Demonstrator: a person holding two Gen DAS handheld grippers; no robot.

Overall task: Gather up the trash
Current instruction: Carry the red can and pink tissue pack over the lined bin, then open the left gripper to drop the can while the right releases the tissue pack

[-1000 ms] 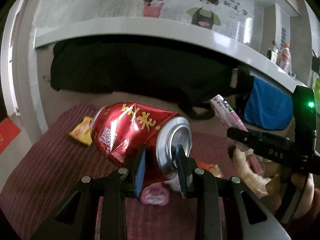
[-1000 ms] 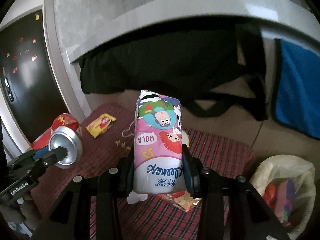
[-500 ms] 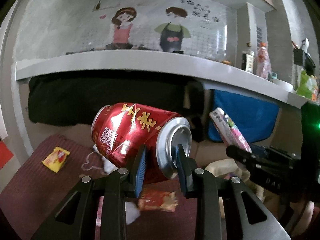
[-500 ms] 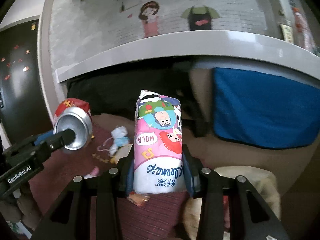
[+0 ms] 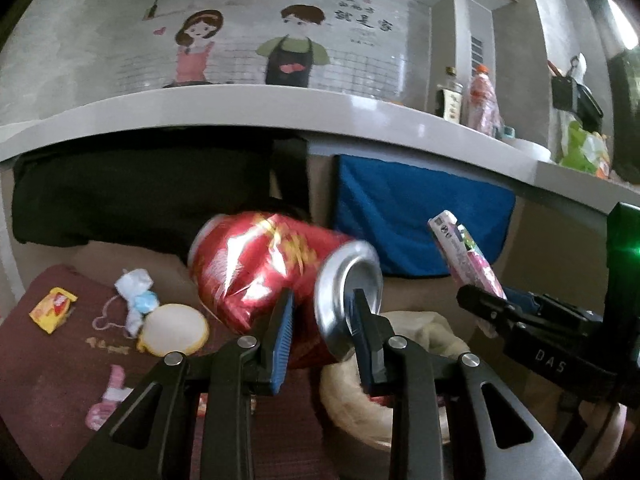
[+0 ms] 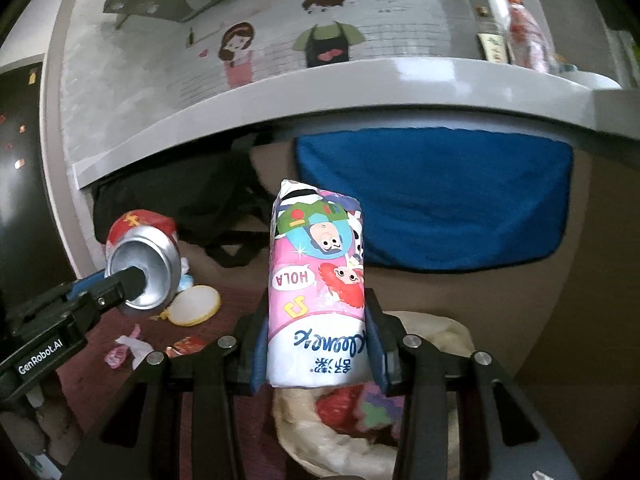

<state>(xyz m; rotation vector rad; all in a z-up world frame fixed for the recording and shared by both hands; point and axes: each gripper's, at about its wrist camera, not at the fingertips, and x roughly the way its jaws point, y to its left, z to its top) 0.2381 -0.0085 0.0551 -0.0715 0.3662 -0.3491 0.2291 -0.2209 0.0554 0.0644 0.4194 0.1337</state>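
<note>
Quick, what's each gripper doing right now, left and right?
Left gripper: shut on the red drink can, gripping it at its rim.
Right gripper: shut on the pink tissue pack, held upright.

Red can (image 5: 256,268) with yellow characters and silver end; pink cartoon-printed tissue pack (image 6: 316,288); dark red striped mat (image 5: 52,380); blue cloth (image 6: 432,196).

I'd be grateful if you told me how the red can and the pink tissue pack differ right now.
The red can is dented metal; the tissue pack is soft printed plastic. The can lies tilted sideways, one finger inside its open end; the pack stands upright, squeezed at both sides. The left gripper holds the can, the right gripper the pack. Both are off the floor.
</note>
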